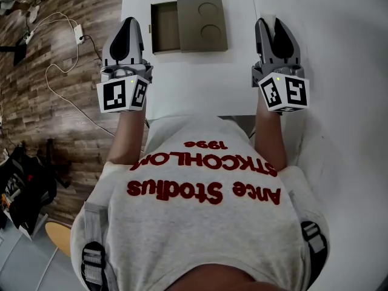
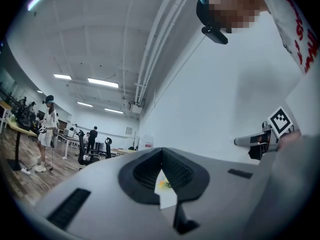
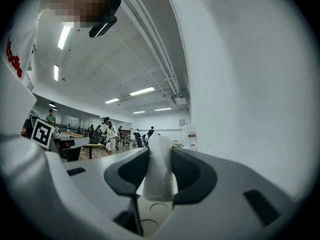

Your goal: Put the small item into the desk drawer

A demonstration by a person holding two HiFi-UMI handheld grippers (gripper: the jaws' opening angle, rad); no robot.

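Head view: looks steeply down on a smooth white table point(image 1: 200, 83), with wood-plank floor point(image 1: 36, 102) and loose white cables point(image 1: 60, 71) off its left edge. Finds a flat brown drawer box point(image 1: 203, 23) at the far side, with two round dips pressed into its top and its drawer point(image 1: 165, 28) slid out to the left. Shows the left gripper point(image 1: 129, 24) and right gripper point(image 1: 271, 24) well apart, one on either side of the box.

Left gripper view: faces a plain white wall point(image 2: 215, 99), with an open office under strip lights point(image 2: 102, 82) beyond. Has grey jaws with ribbed black pads point(image 2: 145, 171) clenched tip to tip. Leaves a yellowish speck in the gap below, too small to tell.

Right gripper view: grasps the small item point(image 3: 159, 169) between smooth black pads point(image 3: 132, 171). Looks white, soft and creased, standing upright with a rounded top, outside the drawer. Catches the box's brown top and round dips low between the jaws.
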